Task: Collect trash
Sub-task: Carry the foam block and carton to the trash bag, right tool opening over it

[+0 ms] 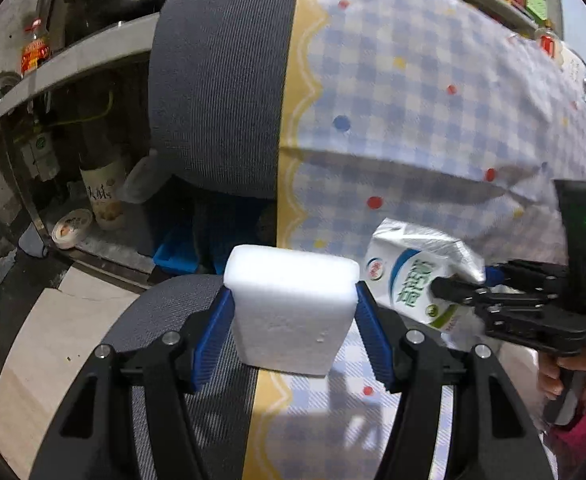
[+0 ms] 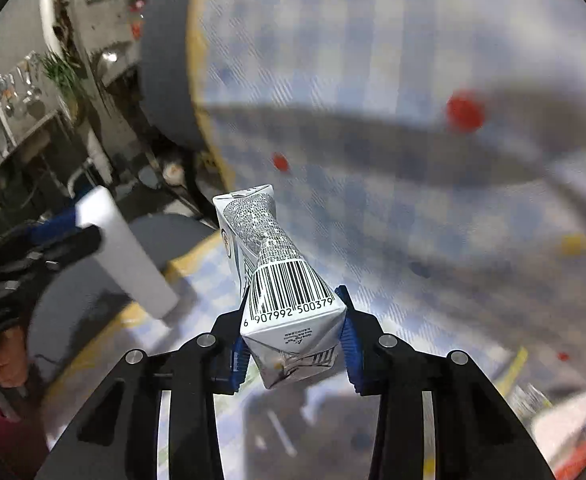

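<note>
We see the blue-checked, yellow-bordered tablecloth (image 1: 433,92) ending at a scalloped edge beside a grey round-backed fabric chair (image 1: 217,80), with tiled floor open to the left. Our left gripper (image 1: 293,312) pinches a white foam block (image 1: 291,308) between its blue pads above that edge. Our right gripper (image 2: 293,344) clamps a crushed white-and-green drink carton (image 2: 281,288) over the cloth, just beside the block.
</note>
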`<state>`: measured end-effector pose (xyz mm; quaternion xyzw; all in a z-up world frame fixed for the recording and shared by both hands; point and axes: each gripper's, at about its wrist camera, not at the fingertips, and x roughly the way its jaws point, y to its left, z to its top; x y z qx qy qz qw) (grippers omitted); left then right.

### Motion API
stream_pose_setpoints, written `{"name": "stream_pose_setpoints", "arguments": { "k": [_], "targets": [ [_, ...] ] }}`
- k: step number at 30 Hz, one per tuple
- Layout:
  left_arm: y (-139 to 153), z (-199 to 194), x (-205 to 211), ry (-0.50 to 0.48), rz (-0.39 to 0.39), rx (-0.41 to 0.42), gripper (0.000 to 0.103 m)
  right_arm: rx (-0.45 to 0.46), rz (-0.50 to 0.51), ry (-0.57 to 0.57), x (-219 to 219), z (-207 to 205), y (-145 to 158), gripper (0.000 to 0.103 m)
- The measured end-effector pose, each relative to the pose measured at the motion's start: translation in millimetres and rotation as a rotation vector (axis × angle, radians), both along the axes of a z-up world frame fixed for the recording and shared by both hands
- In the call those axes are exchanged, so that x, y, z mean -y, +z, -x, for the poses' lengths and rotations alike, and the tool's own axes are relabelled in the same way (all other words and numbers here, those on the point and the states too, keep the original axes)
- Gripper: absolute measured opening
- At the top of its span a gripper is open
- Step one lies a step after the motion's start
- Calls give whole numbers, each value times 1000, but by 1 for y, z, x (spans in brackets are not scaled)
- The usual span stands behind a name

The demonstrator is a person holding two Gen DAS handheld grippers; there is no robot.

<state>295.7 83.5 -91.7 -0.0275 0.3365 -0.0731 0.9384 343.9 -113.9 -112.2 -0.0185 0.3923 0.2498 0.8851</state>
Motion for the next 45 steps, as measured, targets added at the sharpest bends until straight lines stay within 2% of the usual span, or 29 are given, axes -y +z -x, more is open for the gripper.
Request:
{"name": "stream_pose_setpoints", "arguments": {
  "k": [4, 8, 11, 14, 17, 22, 26, 28, 32, 37, 45],
  "targets": [
    [28, 38, 8, -32, 31, 55, 59, 39, -36, -59, 21, 58, 40, 39],
    [44, 89, 32, -86, 33, 88, 59, 72, -47, -152, 45, 135, 60, 39],
    [45, 131, 58, -143, 29, 106, 59, 66, -66, -217, 58, 183, 57, 39],
    [40, 166, 80, -191, 46, 102, 59, 87, -45, -293, 75, 233, 52, 39],
    [31, 200, 105, -228, 30, 106, 59, 102, -30, -358, 85, 274, 44, 39],
    [18, 232, 132, -268, -24, 86, 59, 89, -56, -426, 106, 321, 26, 39],
    [24, 256, 145, -327, -39, 88, 59, 109, -106, -488, 126, 359, 30, 39],
    [31, 274, 160, -373, -51, 112, 59, 130, -111, -523, 140, 380, 35, 39],
    [38, 298, 199, -496, -13, 125, 59, 146, -96, -613, 175, 420, 40, 40],
    [31, 319, 259, -648, 9, 135, 59, 103, -54, -802, 228, 474, 30, 40],
    [23, 342, 324, -806, 28, 118, 59, -31, 28, -1038, 288, 538, 2, 40]
  ]
}}
